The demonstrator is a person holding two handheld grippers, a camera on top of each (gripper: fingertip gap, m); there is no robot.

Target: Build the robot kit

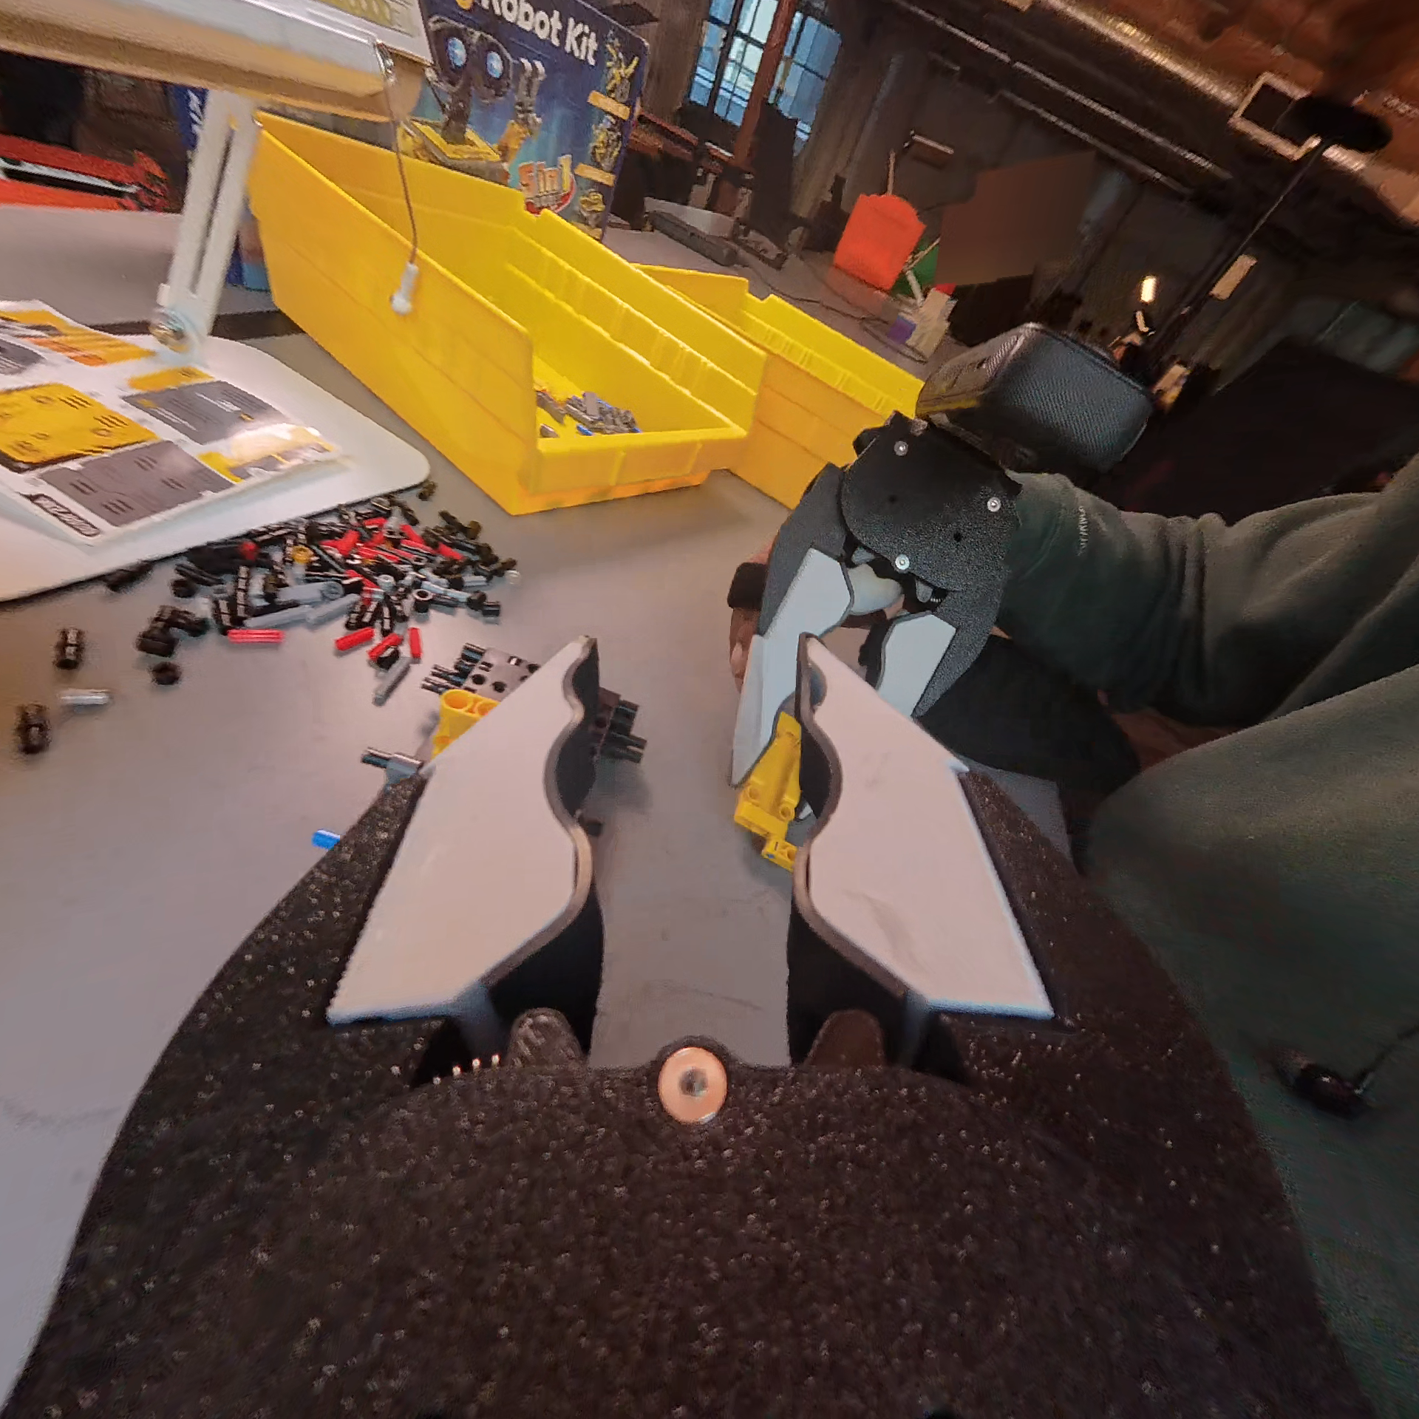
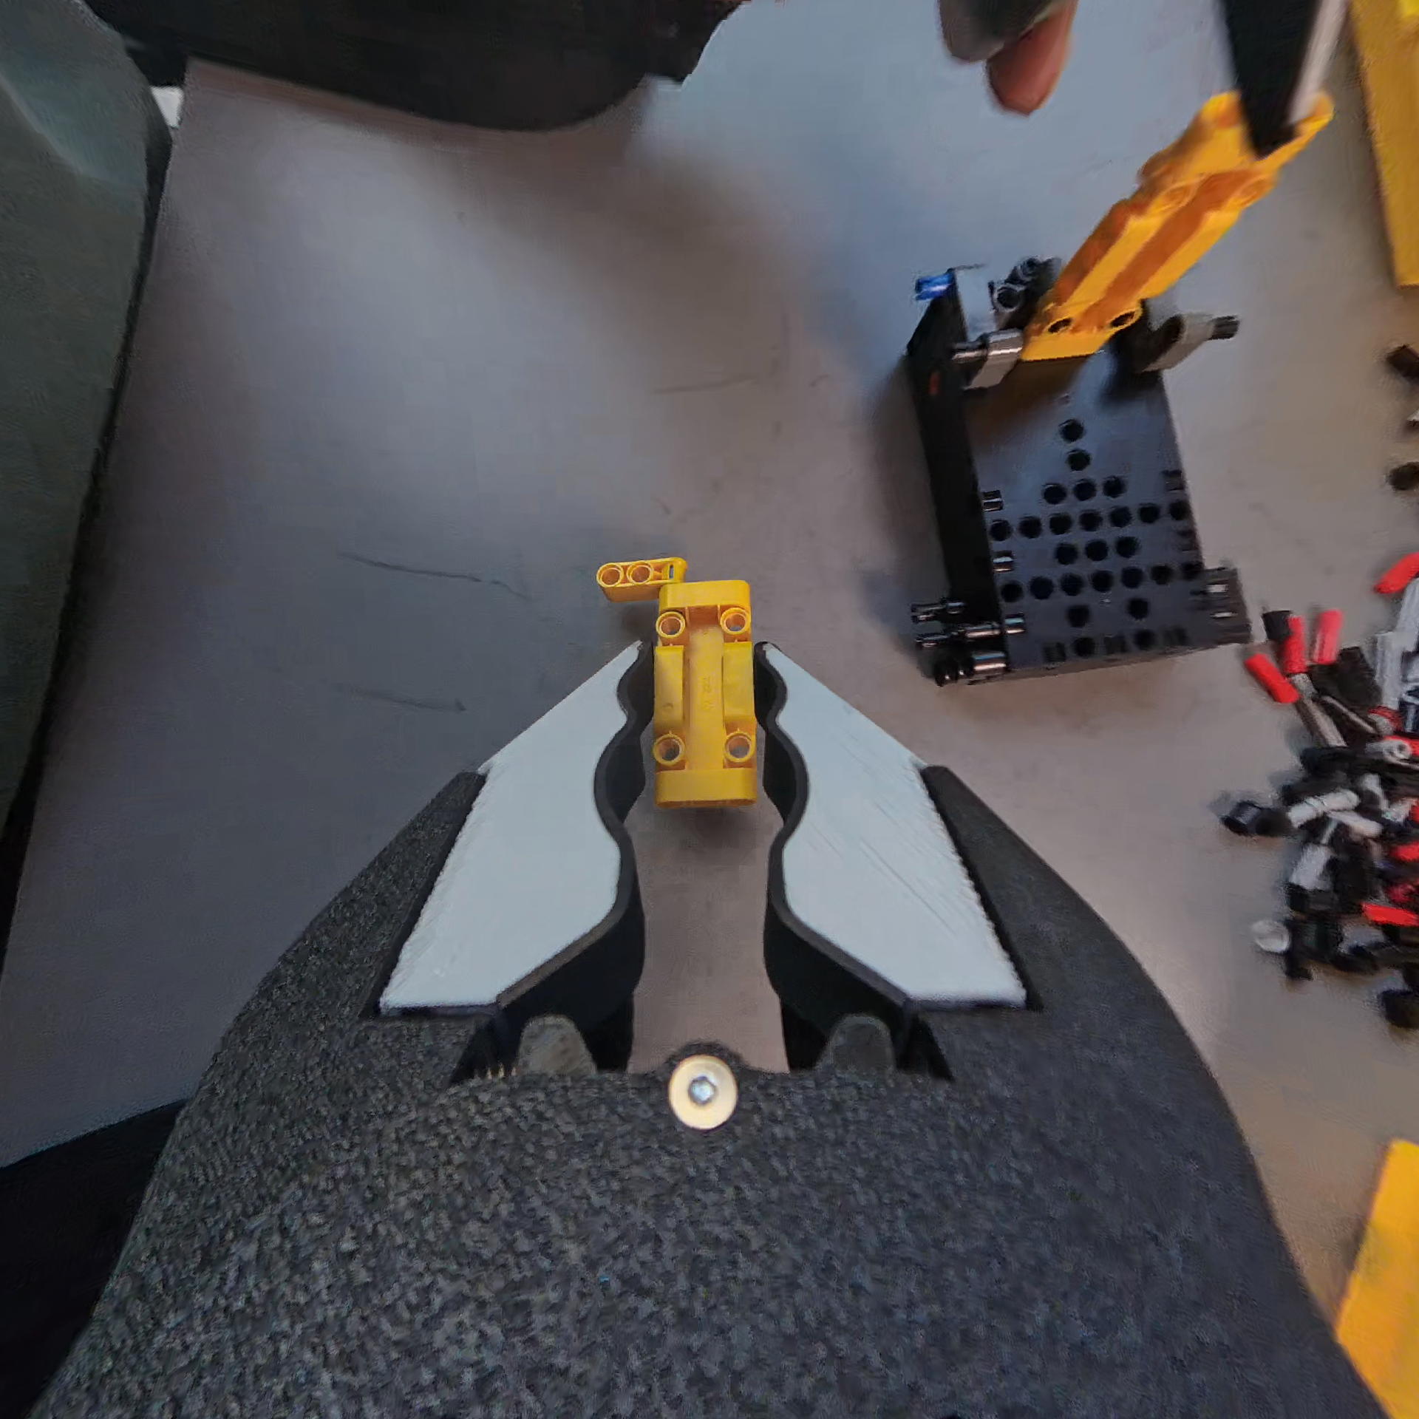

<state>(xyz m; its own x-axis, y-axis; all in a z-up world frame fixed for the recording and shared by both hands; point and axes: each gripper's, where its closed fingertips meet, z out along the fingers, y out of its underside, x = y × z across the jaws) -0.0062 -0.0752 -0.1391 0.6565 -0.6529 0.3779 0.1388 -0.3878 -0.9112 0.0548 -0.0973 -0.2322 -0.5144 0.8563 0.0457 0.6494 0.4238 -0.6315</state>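
Yellow plastic block with round pin holes (image 2: 702, 691) is pinched in our right gripper (image 2: 700, 653) at 12 o'clock above the grey table (image 2: 384, 384), while our left gripper (image 1: 695, 653) hangs spread and empty, with the black perforated plastic frame (image 2: 1090, 530) at its 11 o'clock.

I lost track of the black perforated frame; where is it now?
In the right wrist view the black perforated frame lies on the grey table, right of the right gripper, beside the loose pin pile.

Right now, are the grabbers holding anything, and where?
The right gripper pinches the yellow block by its two long sides; the left gripper holds nothing.
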